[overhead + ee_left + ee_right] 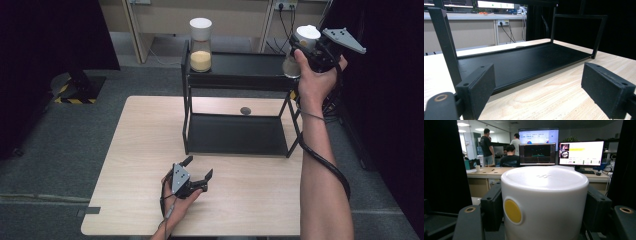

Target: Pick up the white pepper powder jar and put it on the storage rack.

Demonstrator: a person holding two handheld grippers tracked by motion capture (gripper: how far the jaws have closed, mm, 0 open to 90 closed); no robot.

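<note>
A black two-tier metal rack [235, 80] stands at the back of the wooden table [145, 150]. On its top shelf, at the left, stands a glass jar [200, 46] with a white lid and yellow grains inside. My right gripper [306, 50] is shut on a second jar [300, 47] at its white lid [544, 202], holding it at the rack's top right corner; the lid bears a yellow dot [512, 210]. My left gripper [197, 167] rests open on the table in front of the rack, its pads [477, 87] empty, facing the lower shelf [524, 62].
A small dark round mark [245, 110] lies on the table behind the lower shelf. Desks with monitors [581, 152] and several people [510, 157] stand in the room beyond. Grey carpet surrounds the table.
</note>
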